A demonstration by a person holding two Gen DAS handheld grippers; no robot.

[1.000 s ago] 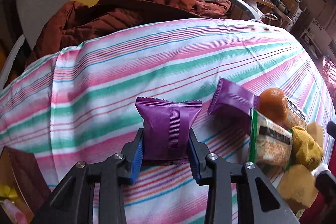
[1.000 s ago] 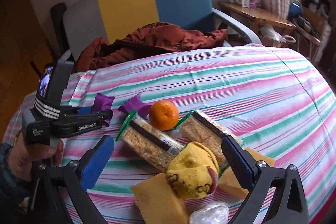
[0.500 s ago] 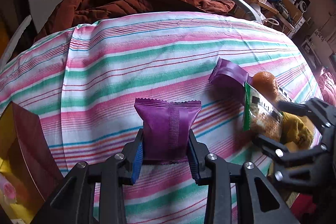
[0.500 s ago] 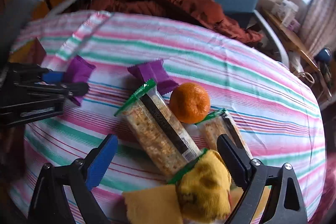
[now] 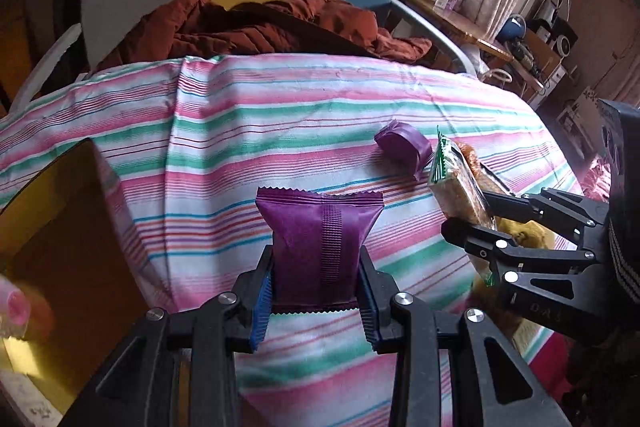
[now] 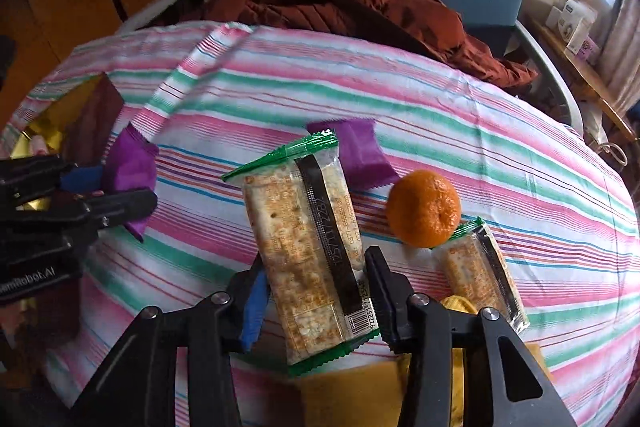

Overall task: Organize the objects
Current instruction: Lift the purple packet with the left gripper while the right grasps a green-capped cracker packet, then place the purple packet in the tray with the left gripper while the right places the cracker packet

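Since a second ago, the right gripper (image 6: 316, 291) has been closed on a cracker pack (image 6: 308, 247); the purple packet (image 5: 318, 247) is held by the left gripper (image 5: 316, 287) near the box (image 5: 60, 227). Orange (image 6: 424, 213), second cracker pack (image 6: 486, 273) and second purple packet (image 6: 360, 157) are left unsorted on the striped counter (image 6: 460, 115).

Pink, green and white striped cloth (image 6: 460, 131); purple foil snack packet (image 5: 320, 243); green-edged clear cracker pack (image 6: 308, 247); round orange mandarin (image 6: 424, 209); rust-brown quilted jacket (image 5: 256, 27).

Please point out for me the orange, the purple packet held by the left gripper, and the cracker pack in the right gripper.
orange (image 6: 424, 213), right wrist view, peel centre.
purple packet (image 5: 318, 241), left wrist view, front face.
cracker pack (image 6: 298, 251), right wrist view, clear front.
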